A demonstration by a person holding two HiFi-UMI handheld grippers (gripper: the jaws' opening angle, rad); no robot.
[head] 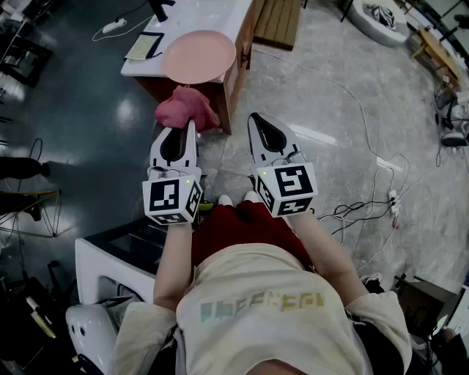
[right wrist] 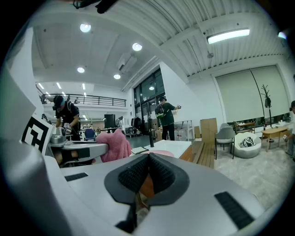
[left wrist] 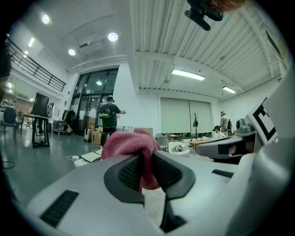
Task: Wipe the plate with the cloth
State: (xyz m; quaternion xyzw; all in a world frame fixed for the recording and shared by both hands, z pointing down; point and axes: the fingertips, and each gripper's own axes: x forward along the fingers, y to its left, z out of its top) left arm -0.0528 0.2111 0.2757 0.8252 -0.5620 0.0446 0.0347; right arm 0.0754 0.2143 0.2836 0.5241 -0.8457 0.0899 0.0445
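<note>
Floor [head: 88, 124] is dark & glossy on the left, pale marbled tile on the right w/ cables trailing over it. White table [head: 212, 15] w/ a wooden side stands ahead of the person. The pink plate [head: 198, 56] lies flat at its near edge, partly over the rim, & a notebook [head: 144, 45] lies beside it.

Left gripper [head: 189, 124] is clenched on the pink cloth [head: 185, 108]. In the left gripper view the pads [left wrist: 130, 171] pinch a fold of the cloth [left wrist: 131, 143], and the rest bunches up above & beyond the tips. Cloth hangs in front of the table's near edge, just short of the plate's rim & not on the plate. Can't tell if it brushes the rim.

Right gripper [head: 254, 119] is held level w/ the left one, near it but apart. Its tips point toward the table corner. In the right gripper view [right wrist: 148, 159] the jaws meet at the tips w/ nothing between them. The plate [right wrist: 159, 153] shows low just past them.
</note>
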